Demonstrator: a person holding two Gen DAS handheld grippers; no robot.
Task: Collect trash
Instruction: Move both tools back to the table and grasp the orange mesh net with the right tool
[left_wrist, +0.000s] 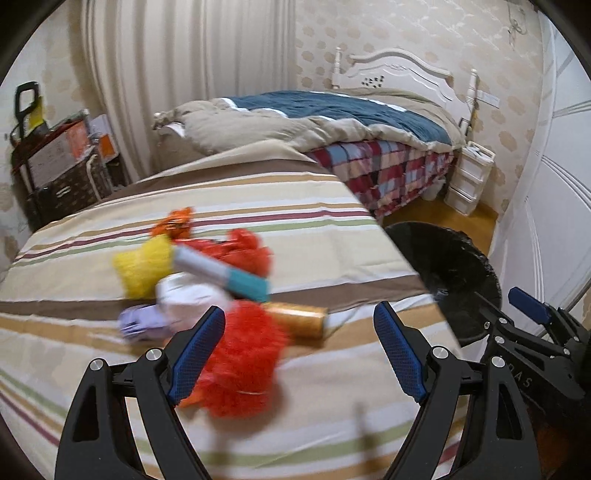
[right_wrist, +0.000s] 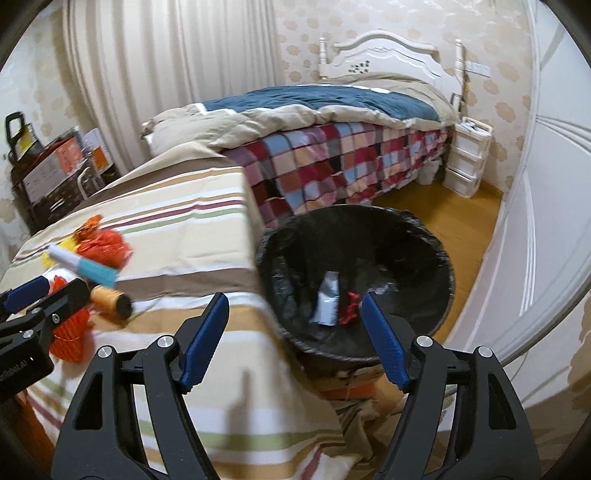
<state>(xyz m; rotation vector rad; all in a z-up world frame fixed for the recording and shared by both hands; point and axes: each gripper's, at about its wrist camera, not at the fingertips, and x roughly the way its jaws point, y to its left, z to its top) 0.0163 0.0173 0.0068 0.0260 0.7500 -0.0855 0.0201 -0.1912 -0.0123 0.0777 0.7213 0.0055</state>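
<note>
My left claw (left_wrist: 299, 328) hangs wide open over the striped cloth (left_wrist: 314, 236), its left finger just beside a red mesh wad (left_wrist: 243, 365). More trash lies past it: a gold tube (left_wrist: 301, 323), a blue-and-white tube (left_wrist: 221, 273), a yellow wad (left_wrist: 146, 269). My right claw (right_wrist: 295, 317) gapes empty above the black bin (right_wrist: 439, 251), where a silver packet (right_wrist: 327, 302) and red scrap (right_wrist: 349, 308) lie.

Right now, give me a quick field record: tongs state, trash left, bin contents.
left tongs: open, empty, over the pile
right tongs: open, empty, pointed toward the bin
surface: striped cloth
trash left: red mesh, gold tube, white-teal tube, yellow mesh, white wad, more behind
bin: black liner, on the floor beside the cloth
in bin: grey packet, red scrap
</note>
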